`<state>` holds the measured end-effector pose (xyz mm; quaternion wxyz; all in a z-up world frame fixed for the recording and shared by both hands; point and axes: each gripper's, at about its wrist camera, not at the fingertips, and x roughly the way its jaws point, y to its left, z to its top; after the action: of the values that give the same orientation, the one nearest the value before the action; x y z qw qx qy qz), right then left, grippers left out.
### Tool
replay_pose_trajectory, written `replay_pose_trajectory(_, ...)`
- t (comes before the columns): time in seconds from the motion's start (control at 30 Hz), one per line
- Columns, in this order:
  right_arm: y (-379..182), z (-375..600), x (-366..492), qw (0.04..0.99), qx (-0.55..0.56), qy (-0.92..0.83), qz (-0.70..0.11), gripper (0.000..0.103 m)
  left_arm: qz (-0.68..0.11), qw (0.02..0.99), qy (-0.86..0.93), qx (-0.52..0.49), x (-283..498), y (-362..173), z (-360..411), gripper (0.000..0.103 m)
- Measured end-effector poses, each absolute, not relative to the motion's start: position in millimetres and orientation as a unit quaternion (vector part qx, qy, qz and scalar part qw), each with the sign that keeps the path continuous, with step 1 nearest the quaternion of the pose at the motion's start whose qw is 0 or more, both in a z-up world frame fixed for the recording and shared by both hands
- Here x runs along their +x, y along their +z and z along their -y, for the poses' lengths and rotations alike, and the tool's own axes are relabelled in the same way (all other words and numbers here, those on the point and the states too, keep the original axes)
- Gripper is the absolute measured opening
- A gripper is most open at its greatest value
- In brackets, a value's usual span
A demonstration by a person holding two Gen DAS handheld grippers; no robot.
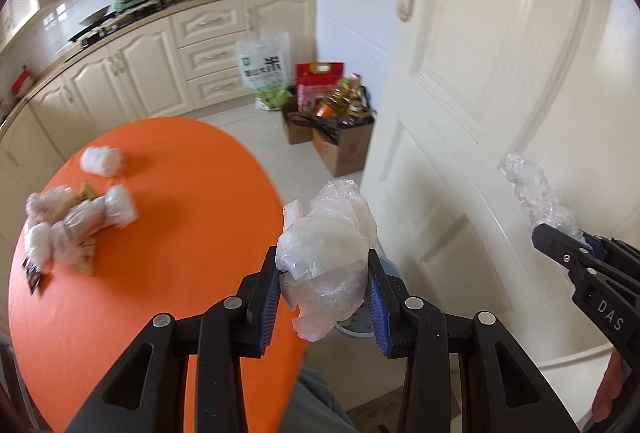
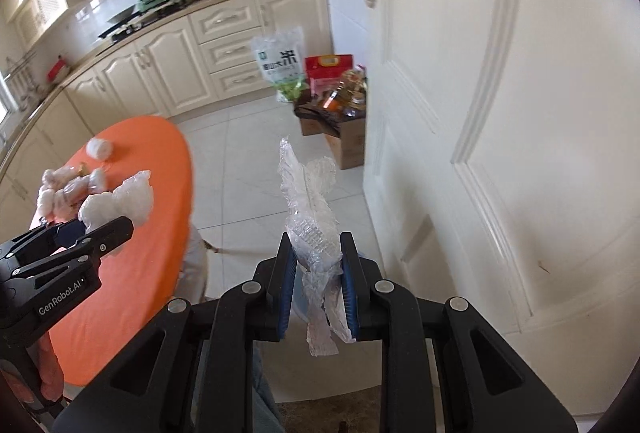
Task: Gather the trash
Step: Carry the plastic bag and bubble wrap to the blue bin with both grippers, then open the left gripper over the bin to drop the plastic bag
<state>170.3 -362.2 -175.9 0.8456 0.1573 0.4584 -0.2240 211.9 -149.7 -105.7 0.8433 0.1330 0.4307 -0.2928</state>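
Note:
My left gripper (image 1: 325, 275) is shut on a crumpled clear plastic bag (image 1: 330, 241), held past the right edge of the round orange table (image 1: 160, 233). My right gripper (image 2: 318, 275) is shut on a strip of bubble wrap (image 2: 308, 205) that sticks up above its blue pads. Each gripper shows in the other's view: the right one (image 1: 560, 233) at the far right, the left one (image 2: 100, 229) at the lower left. More trash (image 1: 76, 217) lies on the table: several white wads and clear wrappers. A blue bin rim (image 1: 390, 269) peeks out just behind the left gripper's fingers.
A cream door (image 1: 500, 113) stands close on the right. Cardboard boxes with bottles (image 1: 336, 129) and food bags (image 1: 266, 73) sit on the tiled floor by the cabinets (image 1: 152, 73). A trouser leg (image 1: 316, 405) shows at the bottom.

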Motion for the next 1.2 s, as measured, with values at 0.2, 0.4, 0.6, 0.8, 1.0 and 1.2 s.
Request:
replay_pose_trajectory(0.2, -198.5, 394.1, 163.8, 0.826, 0.175, -0.25, -0.475, 0.021, -0.448, 0.82, -0.318, 0.158, 234.5, -129.7, 205.3, 0.036)
replay_pose_trajectory(0.4, -222.1, 421.9, 170.4, 0.807, 0.187, -0.265, -0.495, 0.021, -0.48, 0.798, -0.321, 0.171, 273.4, -162.0, 251.3, 0.037)
replay_pose_trajectory(0.6, -245.8, 438.2, 182.5, 0.793, 0.193, -0.265, -0.513, 0.021, -0.509, 0.776, -0.323, 0.184, 307.6, -186.9, 292.1, 0.045)
replay_pose_trajectory(0.8, -266.7, 442.3, 193.5, 0.78, 0.2, -0.261, -0.533, 0.021, -0.521, 0.767, -0.32, 0.196, 332.2, -200.7, 322.0, 0.062)
replay_pose_trajectory(1.0, -279.9, 439.7, 213.7, 0.779, 0.203, -0.239, -0.542, 0.023, -0.524, 0.77, -0.311, 0.192, 338.1, -201.1, 320.2, 0.063)
replay_pose_trajectory(1.2, -279.5, 423.0, 229.9, 0.792, 0.181, -0.217, -0.541, 0.027, -0.514, 0.786, -0.294, 0.178, 339.2, -194.2, 295.8, 0.073)
